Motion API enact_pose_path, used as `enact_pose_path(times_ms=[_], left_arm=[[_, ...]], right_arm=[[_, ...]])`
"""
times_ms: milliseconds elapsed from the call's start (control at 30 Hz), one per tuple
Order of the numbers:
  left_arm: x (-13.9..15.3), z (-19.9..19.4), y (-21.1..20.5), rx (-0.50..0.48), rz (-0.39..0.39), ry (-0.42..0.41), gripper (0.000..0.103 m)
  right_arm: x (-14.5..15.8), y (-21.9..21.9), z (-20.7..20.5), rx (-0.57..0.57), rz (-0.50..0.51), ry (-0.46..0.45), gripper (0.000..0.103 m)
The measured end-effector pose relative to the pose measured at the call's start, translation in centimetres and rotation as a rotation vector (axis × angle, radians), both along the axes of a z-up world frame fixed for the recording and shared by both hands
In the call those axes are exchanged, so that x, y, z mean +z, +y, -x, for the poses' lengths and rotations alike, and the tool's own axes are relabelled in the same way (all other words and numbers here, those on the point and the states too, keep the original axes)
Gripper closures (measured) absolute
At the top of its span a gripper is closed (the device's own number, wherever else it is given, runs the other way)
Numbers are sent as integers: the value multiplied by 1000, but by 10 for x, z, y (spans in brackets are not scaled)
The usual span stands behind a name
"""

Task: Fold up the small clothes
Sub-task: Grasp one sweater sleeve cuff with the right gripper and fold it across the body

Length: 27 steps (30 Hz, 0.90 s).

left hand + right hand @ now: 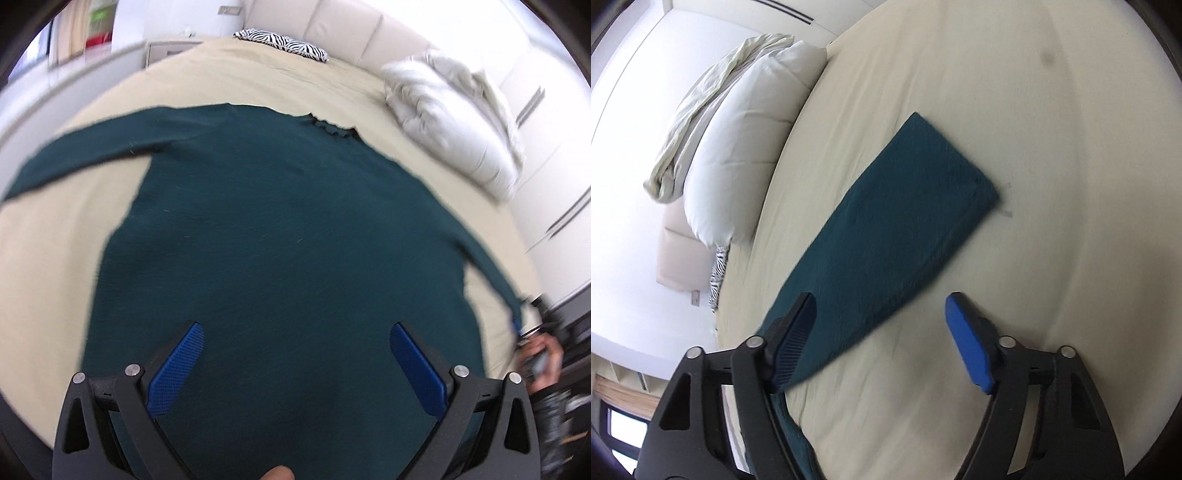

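Observation:
A dark green long-sleeved sweater (280,236) lies flat on the beige bed sheet (66,258), both sleeves spread out and its collar toward the headboard. My left gripper (295,332) is open and empty, hovering over the sweater's lower body. In the right wrist view one sleeve (897,229) lies straight on the sheet with its cuff at the far end. My right gripper (881,306) is open and empty, just above that sleeve near the shoulder end. The right gripper also shows at the sleeve's end in the left wrist view (532,332).
A white folded duvet (454,122) and pillow (746,140) lie at the bed's edge. A zebra-print cushion (284,42) sits by the cream headboard (332,26). White cupboards stand at the right (554,147).

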<state>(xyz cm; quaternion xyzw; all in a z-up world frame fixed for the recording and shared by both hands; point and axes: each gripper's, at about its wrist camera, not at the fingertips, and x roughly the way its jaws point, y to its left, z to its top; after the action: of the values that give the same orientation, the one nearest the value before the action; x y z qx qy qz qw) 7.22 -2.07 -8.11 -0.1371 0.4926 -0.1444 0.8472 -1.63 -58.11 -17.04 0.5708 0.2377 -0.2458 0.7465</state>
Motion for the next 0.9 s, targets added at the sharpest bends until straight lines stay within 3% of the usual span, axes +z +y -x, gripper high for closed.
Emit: enact_pose_path(times_ms=[67,133,300,467,600,700,800,900], left_arm=[[-4,-6,3,19,45,13,0],[-6,-10,5,26,42,12,0],[-7,-21,19,39,28,53,0],[-6,-30,46,73,98,11,0],[-5,-37,65,96,133,-7,0],[-4,-46,78,117,151,-23,1],[-4,-53,92,139,175,-31,1],[-5,-62,101,160,184,-36,1]], right_arm=[[-9,-20,-5,-32,-9,-12,50],[-10,-33,-15,-37,18,6,56],[10,-35,-55,15,110,100,88],[59,10,-106,117,273,117,95],[104,88,-181,338,401,59,95],[125,172,-237,542,497,4,95],[124,252,-284,724,511,-39,95],[100,322,-325,866,531,-9,95]])
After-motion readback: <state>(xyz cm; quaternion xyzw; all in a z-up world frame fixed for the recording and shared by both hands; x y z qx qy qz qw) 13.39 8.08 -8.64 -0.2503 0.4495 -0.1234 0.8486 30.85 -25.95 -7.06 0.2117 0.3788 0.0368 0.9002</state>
